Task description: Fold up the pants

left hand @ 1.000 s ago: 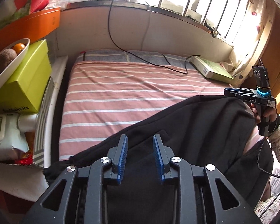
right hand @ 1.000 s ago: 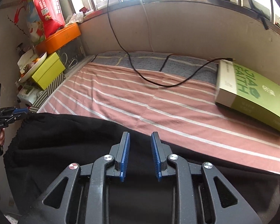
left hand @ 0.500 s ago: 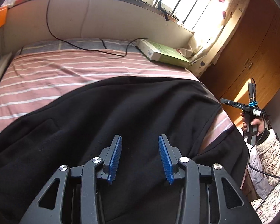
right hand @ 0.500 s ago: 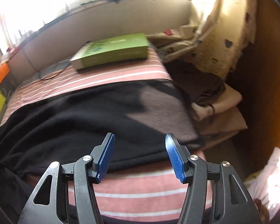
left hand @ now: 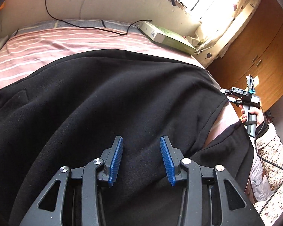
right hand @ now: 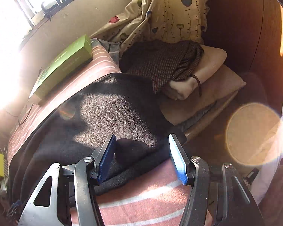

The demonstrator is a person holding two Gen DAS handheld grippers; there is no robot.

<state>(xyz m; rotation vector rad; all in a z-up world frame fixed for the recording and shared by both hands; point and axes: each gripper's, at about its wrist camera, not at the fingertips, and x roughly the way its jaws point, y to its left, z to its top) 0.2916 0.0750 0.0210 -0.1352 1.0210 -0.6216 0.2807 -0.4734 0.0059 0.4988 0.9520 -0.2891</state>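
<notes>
Black fabric: pants spread across the striped bed, filling the centre and lower left of the left wrist view.
Change: a second ago both tools had their pads close together; now both are spread and clear of the cloth.
Left hand-held gripper: jaws apart, nothing held, hovering over the garment at lower centre.
Right hand-held gripper: jaws wide, empty, poised over the pants edge at lower centre of its view.
Meaning: the cloth has been let go and laid flat; the next grasp probably starts a fold.
Obstacles: green box upper left, pillows centre right.
</notes>
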